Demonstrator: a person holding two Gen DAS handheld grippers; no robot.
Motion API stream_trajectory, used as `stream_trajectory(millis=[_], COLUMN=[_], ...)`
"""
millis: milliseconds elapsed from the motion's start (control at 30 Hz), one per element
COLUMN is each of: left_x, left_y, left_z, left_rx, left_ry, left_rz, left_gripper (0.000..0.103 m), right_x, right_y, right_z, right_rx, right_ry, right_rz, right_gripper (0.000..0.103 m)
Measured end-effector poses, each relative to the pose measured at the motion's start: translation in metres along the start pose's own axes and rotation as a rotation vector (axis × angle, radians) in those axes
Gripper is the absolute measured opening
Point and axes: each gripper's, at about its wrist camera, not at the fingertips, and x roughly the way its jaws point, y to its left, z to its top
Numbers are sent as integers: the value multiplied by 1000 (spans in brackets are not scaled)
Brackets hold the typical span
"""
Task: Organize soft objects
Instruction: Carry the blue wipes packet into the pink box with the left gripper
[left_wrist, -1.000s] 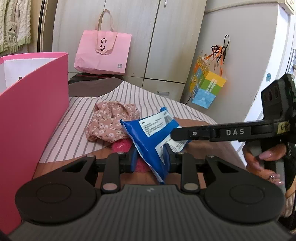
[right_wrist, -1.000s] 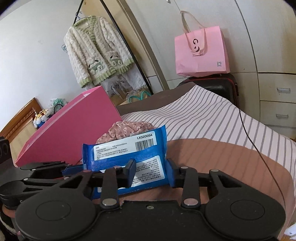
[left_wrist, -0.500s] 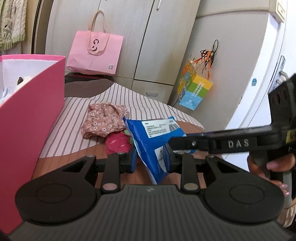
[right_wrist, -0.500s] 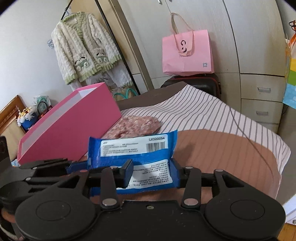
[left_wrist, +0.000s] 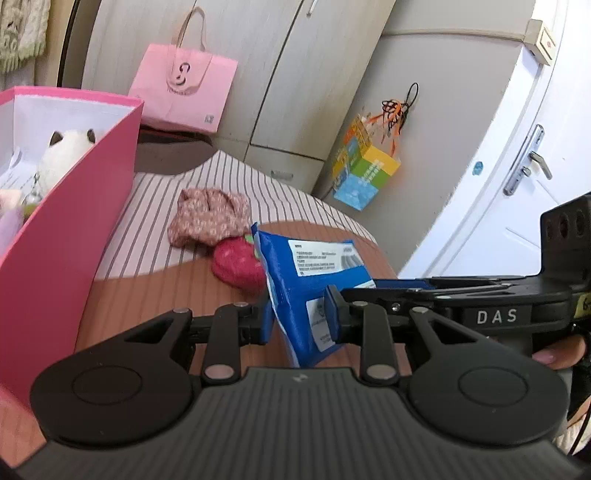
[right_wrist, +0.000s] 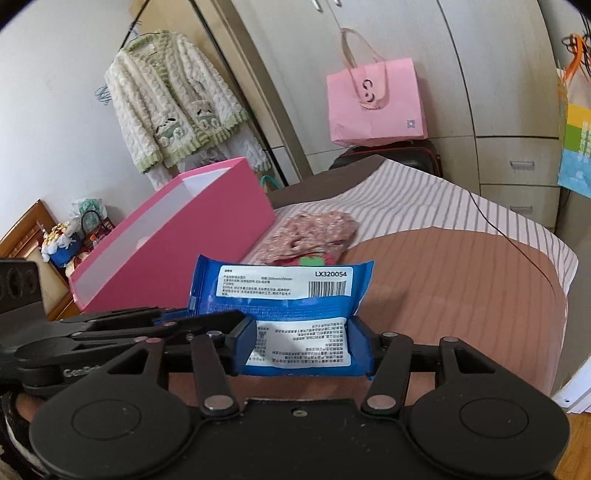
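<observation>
A blue wet-wipes pack (left_wrist: 310, 280) hangs above the bed, and my left gripper (left_wrist: 297, 323) is shut on its lower end. My right gripper (right_wrist: 308, 347) straddles the same pack (right_wrist: 288, 295); its jaws are opening and the pads no longer squeeze it. In the right wrist view the left gripper (right_wrist: 207, 317) reaches in from the left and clamps the pack's left end. A floral cloth (left_wrist: 208, 216) and a red strawberry plush (left_wrist: 238, 264) lie on the striped bed sheet (left_wrist: 155, 240) beyond. The open pink box (left_wrist: 66, 206) stands at the left, with a white plush toy (left_wrist: 66, 155) inside.
A pink paper bag (left_wrist: 183, 96) rests on a dark suitcase by the wardrobe. A colourful bag (left_wrist: 364, 173) hangs near the white door (left_wrist: 517, 184). A fluffy cardigan (right_wrist: 173, 99) hangs behind the box. A thin cable (right_wrist: 517, 243) crosses the bed's right side.
The right gripper's jaws have spread apart around the pack. Both grippers rose with the pack, and the inside of the pink box has come into the left wrist view.
</observation>
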Motion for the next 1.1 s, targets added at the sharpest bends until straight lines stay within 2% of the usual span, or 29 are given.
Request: stream_trajectory(millis=[233, 467, 700, 1100], left_x=[-29, -63, -95, -153], left_y=[3, 14, 26, 52], left_z=[-6, -16, -26, -32], left_rx=[8, -9, -9, 2], left_ry=[63, 106, 103, 116], left_rz=[-56, -125, -123, -89], left_gripper=[24, 20, 17, 17], right_x=[-18, -32, -31, -24], right_y=[36, 75, 105, 157], right_z=[-14, -29, -42, -50], right_rx=[-35, -76, -58, -68], right_ry=[17, 38, 62, 101], right_rz=[-41, -101, -95, -24], right_gripper=[61, 55, 55, 55])
